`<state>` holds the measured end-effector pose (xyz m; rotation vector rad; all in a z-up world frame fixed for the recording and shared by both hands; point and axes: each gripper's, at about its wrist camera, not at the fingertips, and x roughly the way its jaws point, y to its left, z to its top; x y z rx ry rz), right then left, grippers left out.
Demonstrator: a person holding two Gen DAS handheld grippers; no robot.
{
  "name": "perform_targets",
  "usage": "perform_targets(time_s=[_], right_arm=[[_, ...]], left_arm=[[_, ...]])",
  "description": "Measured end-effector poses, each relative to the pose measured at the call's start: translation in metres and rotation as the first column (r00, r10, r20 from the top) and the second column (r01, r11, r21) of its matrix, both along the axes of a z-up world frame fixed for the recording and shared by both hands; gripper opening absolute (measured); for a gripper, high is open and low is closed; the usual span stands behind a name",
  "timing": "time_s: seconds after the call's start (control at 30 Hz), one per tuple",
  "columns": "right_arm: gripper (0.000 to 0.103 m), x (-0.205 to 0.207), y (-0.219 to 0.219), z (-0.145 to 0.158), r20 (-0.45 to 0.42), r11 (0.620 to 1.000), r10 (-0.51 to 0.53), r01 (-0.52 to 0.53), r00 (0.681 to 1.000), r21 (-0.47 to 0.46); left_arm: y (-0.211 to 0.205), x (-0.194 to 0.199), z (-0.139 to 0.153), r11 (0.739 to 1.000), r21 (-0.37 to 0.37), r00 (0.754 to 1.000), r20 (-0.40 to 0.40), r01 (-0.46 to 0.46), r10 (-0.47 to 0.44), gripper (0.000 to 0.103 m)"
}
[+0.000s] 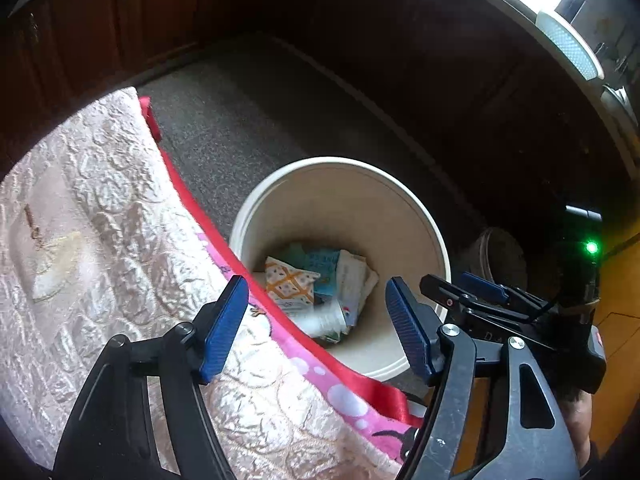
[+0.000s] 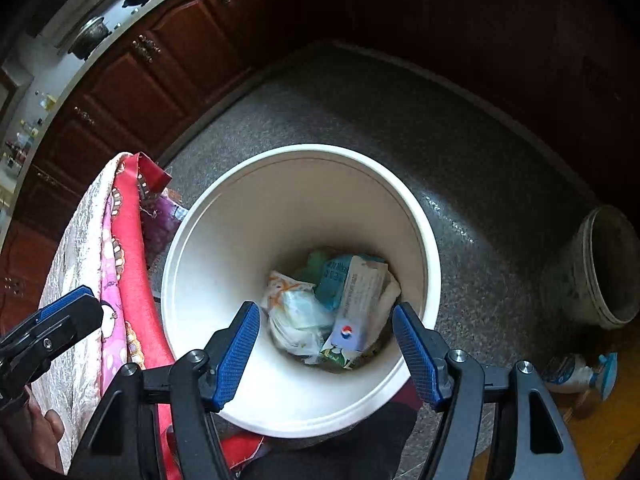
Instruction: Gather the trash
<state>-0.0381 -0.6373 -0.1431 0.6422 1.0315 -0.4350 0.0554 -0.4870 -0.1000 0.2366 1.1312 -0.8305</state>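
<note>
A white bucket [image 2: 200, 240] stands on the speckled floor and serves as the trash bin; it also shows in the left wrist view [image 1: 400, 216]. Several pieces of trash lie at its bottom: crumpled wrappers [image 2: 296, 312], a blue carton [image 2: 336, 276] and a white packet [image 2: 360, 296]; the pile shows in the left wrist view [image 1: 320, 288] too. My right gripper [image 2: 326, 344] is open and empty, right above the bucket's mouth. My left gripper [image 1: 316, 320] is open and empty, over the edge of the table beside the bucket.
A table with a cream embossed cloth [image 1: 100, 220] and pink and red trim [image 1: 344, 372] stands left of the bucket. A grey pail [image 2: 604, 264] and a spray bottle [image 2: 580, 372] lie to the right. Dark wood cabinets [image 2: 160, 60] line the back.
</note>
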Motion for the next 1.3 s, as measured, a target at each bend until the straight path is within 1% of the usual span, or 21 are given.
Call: perform_targets(time_s=[0.07,0.1,0.2,0.33,0.4,0.6,0.7,0.8,0.93,1.13,1.3], right_arm=[[0.067,-0.001,0.005,0.004,0.008,1.0,-0.002,0.002,1.0,-0.015],[0.067,-0.003,0.007,0.006,0.015,1.0,-0.003,0.004,1.0,-0.024],[0.067,-0.007,0.017,0.02,0.037,0.998,-0.004,0.007,0.999,-0.069],[0.068,-0.014,0.034,0.05,0.078,0.988,0.013,-0.001,0.997,-0.152],[0.076,-0.019,0.043,0.065,0.107,0.982,0.017,0.003,0.994,-0.187],[0.077,-0.028,0.074,0.11,0.188,0.958,0.042,0.014,0.981,-0.287],[0.077,-0.036,0.09,0.132,0.231,0.945,0.05,0.03,0.972,-0.326],[0.078,-0.042,0.106,0.15,0.251,0.927,0.065,0.035,0.966,-0.373],[0.08,-0.052,0.124,0.173,0.287,0.906,0.076,0.054,0.955,-0.42],[0.082,-0.063,0.147,0.197,0.333,0.881,0.111,0.063,0.936,-0.469],[0.084,-0.07,0.162,0.207,0.355,0.863,0.136,0.065,0.925,-0.5]], left_arm=[[0.007,-0.004,0.006,1.0,-0.007,1.0,0.027,-0.008,0.009,0.07],[0.003,-0.001,0.01,1.0,-0.011,0.999,0.038,-0.013,0.014,0.07],[0.01,-0.012,0.02,0.999,-0.019,0.995,0.088,-0.034,0.035,0.07],[0.025,-0.024,0.042,0.997,-0.045,0.984,0.166,-0.064,0.071,0.07],[0.034,-0.029,0.052,0.995,-0.063,0.977,0.194,-0.079,0.09,0.07],[0.068,-0.044,0.084,0.987,-0.125,0.958,0.254,-0.102,0.131,0.07],[0.084,-0.053,0.1,0.981,-0.157,0.946,0.287,-0.112,0.154,0.07],[0.101,-0.065,0.114,0.974,-0.191,0.926,0.332,-0.119,0.178,0.07],[0.118,-0.076,0.129,0.965,-0.229,0.906,0.368,-0.129,0.208,0.07],[0.142,-0.087,0.149,0.947,-0.281,0.873,0.409,-0.156,0.265,0.07],[0.151,-0.093,0.155,0.94,-0.295,0.856,0.429,-0.17,0.289,0.07]])
